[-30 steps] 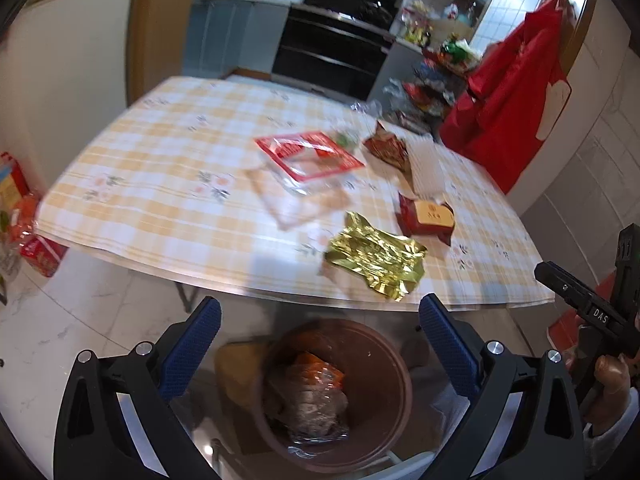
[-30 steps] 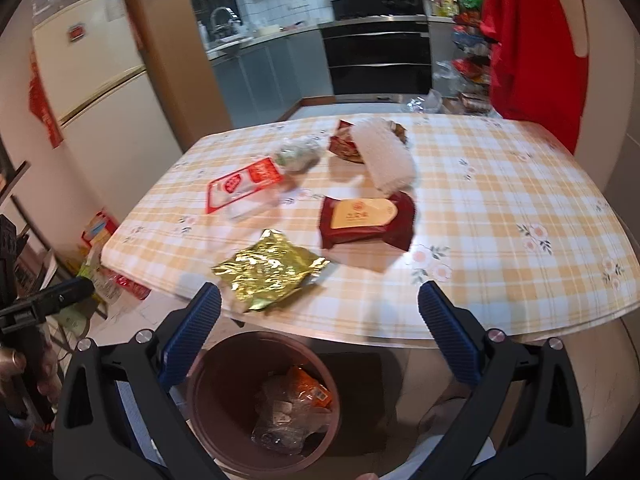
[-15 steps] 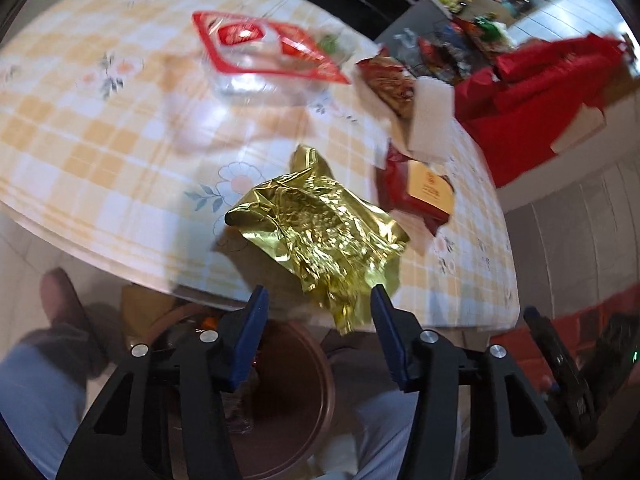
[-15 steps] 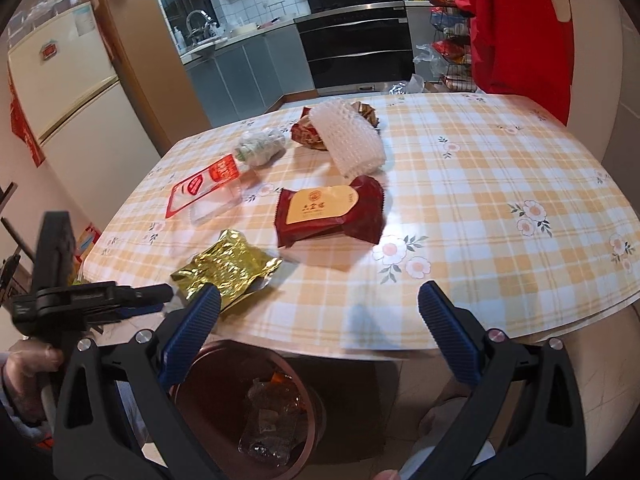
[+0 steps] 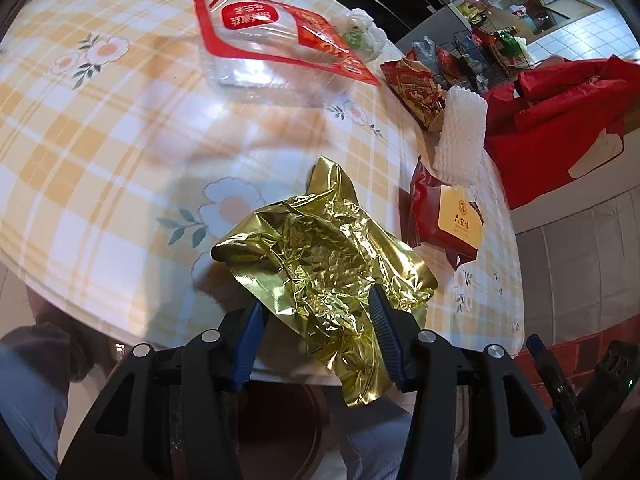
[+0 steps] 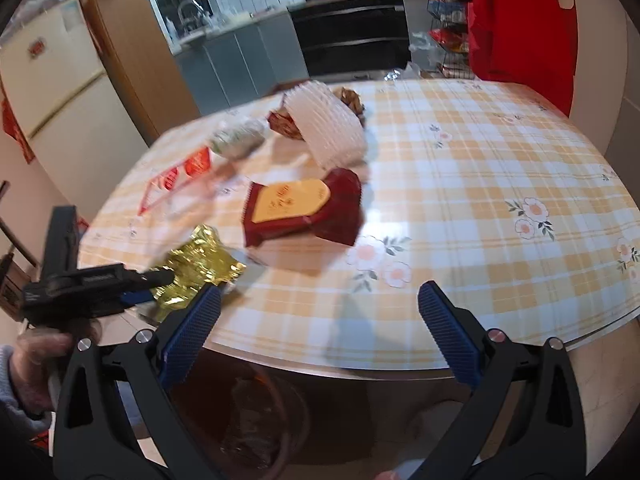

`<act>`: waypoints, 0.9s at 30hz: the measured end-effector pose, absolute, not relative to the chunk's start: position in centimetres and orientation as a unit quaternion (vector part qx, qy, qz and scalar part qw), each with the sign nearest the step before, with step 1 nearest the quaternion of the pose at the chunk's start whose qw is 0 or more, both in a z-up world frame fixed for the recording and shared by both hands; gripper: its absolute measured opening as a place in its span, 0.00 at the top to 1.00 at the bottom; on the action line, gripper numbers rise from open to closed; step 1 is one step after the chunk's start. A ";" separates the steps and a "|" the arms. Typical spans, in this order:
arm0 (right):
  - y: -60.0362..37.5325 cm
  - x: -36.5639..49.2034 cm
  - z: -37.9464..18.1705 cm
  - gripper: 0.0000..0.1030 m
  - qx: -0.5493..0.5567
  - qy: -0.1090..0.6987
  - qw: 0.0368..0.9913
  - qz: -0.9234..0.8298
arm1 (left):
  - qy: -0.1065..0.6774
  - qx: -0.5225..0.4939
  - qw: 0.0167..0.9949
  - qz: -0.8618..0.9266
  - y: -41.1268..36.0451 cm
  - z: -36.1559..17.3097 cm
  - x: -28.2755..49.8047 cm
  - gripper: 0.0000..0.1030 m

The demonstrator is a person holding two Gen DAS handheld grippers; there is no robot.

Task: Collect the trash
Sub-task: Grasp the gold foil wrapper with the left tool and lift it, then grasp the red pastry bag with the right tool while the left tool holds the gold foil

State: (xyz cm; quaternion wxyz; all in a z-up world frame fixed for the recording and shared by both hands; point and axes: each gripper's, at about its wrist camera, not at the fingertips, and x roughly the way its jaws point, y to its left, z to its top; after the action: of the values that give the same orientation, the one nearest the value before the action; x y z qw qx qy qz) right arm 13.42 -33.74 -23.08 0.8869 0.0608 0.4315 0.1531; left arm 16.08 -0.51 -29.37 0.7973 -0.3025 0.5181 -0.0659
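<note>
A crumpled gold foil wrapper (image 5: 320,256) lies at the near edge of the checked table (image 5: 120,160), partly hanging over it. My left gripper (image 5: 316,312) is shut on its near part, with a blue pad pressing each side. The right wrist view shows this left gripper (image 6: 156,280) from the side at the gold wrapper (image 6: 196,268). My right gripper (image 6: 320,308) is open and holds nothing, hovering over the table's front edge. A brown trash bin (image 6: 292,412) with wrappers inside stands on the floor under that edge; it also shows in the left wrist view as bin (image 5: 276,428).
On the table lie a dark red packet (image 6: 304,208) with a yellow label, a white foam net (image 6: 328,128), a clear tray with red film (image 5: 272,44), a red snack bag (image 5: 416,88) and a small crumpled wrapper (image 6: 236,140). Red cloth (image 6: 520,20) hangs beyond.
My left gripper came down from above the bin to the gold wrapper, and its jaws narrowed around it. My right gripper moved lower and closer to the table edge.
</note>
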 end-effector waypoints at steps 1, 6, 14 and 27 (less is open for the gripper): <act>-33.7 13.7 -23.3 0.06 0.049 0.433 0.888 0.148 | 0.518 -0.298 0.799 -0.066 -0.6 -29.3 16.1 0.55; -32.9 15.5 -23.8 0.06 -0.039 0.431 0.890 0.141 | 0.511 -0.271 0.813 -0.072 -0.4 -28.8 16.1 0.88; -28.2 20.0 -25.7 0.12 -0.223 0.426 0.853 0.204 | 0.458 -0.214 0.858 -0.091 0.8 -24.1 15.2 0.95; -20.8 24.8 -29.8 0.16 -0.389 0.412 0.786 0.248 | 0.414 -0.179 0.889 -0.079 4.4 -19.5 12.0 0.95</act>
State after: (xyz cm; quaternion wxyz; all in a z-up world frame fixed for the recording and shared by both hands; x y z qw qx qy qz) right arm 24.77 -20.85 -29.81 0.7860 -0.3887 0.4119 0.2481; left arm 12.04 4.39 -19.50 0.8891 -0.1788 0.4137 -0.0794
